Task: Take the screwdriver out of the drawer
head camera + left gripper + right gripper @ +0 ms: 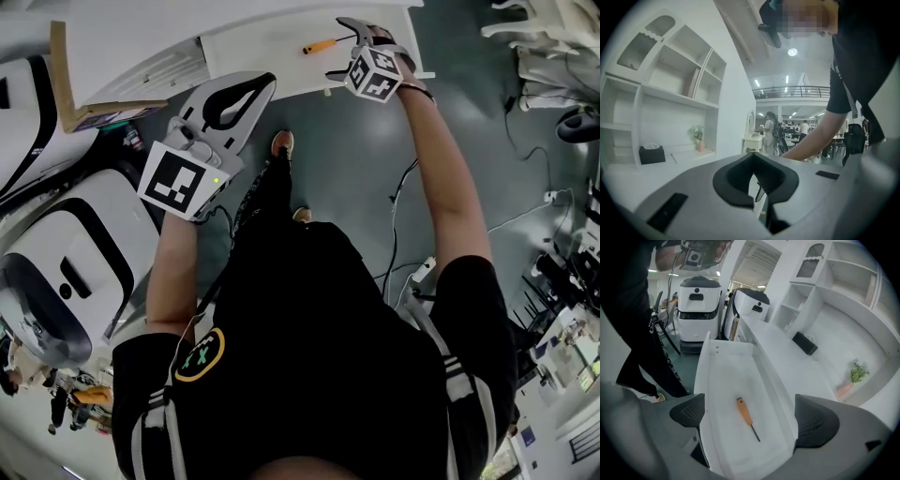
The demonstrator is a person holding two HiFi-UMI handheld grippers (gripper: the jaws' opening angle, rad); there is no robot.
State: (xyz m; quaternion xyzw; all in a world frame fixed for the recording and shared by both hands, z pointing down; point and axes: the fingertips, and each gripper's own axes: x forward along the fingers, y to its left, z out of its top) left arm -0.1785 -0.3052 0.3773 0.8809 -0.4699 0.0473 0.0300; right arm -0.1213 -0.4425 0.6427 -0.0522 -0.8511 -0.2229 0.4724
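Note:
An orange-handled screwdriver (319, 45) (745, 412) lies flat on the floor of the open white drawer (262, 52) (723, 376), with its dark shaft pointing toward the camera in the right gripper view. My right gripper (339, 49) (751, 416) hovers above the drawer, open. Its two dark pads (689, 411) stand wide apart on either side of the screwdriver without touching it. My left gripper (265, 84) (753, 157) is held back over the floor, left of the drawer front. It is shut, its jaw tips are together, and nothing is between them.
White desk top with shelves behind the drawer holds a black tissue box (805, 343) and a small plant (855, 373). Two white floor machines (75, 262) (698, 305) stand to the left. A wooden board (61, 75) leans there. Cables (525, 211) cross the floor at right.

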